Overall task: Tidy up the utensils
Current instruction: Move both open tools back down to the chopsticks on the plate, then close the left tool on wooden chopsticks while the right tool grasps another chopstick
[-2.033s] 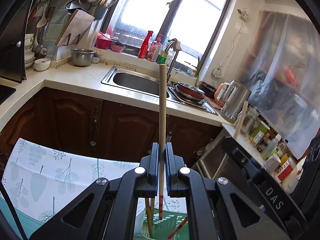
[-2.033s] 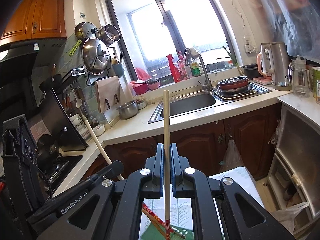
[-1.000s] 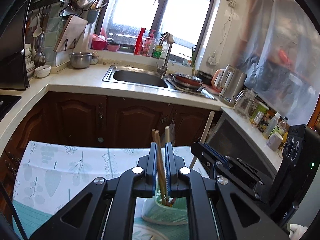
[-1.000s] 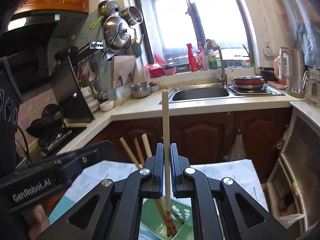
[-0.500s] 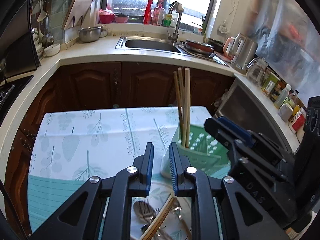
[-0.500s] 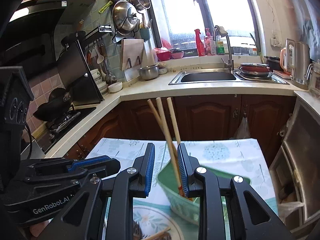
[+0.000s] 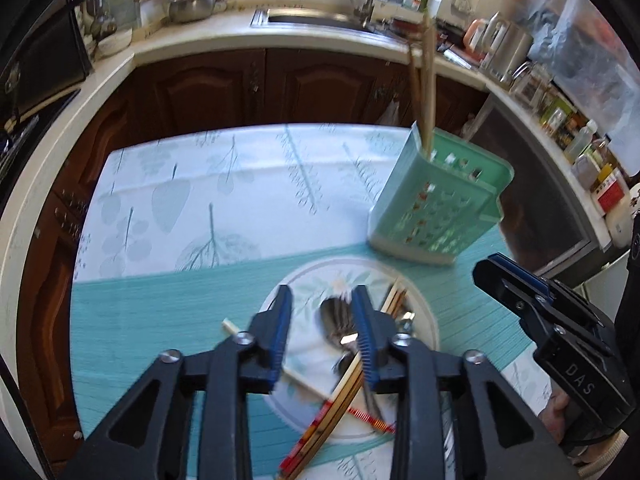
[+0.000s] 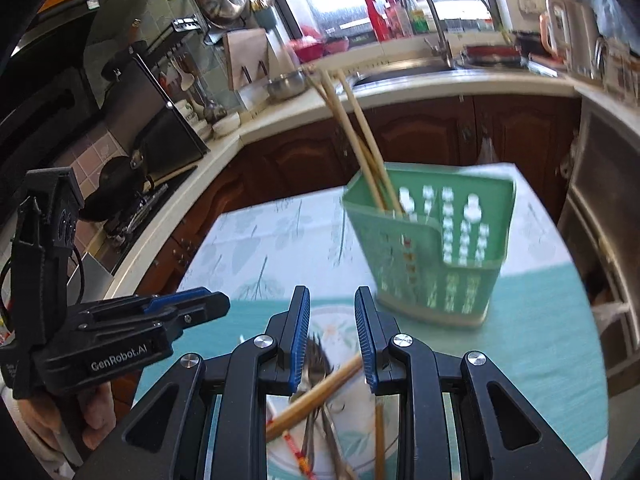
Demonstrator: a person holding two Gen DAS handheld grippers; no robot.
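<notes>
Chopsticks (image 7: 340, 392) lie crossed with spoons (image 7: 340, 328) on the near plate (image 7: 424, 320), light, stiff, slippery; grasp mid-shaft. Left gripper (image 7: 322, 334) is empty with jaws opening, right gripper (image 8: 332, 332) parted, empty. Green holder (image 8: 432, 248) stands far right.

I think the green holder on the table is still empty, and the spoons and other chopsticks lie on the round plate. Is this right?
Not quite. The green holder is not empty: several wooden chopsticks already stand in it, leaning toward the counter, as the right wrist view shows. The rest is right: the spoons and other chopsticks lie on the round plate.
</notes>
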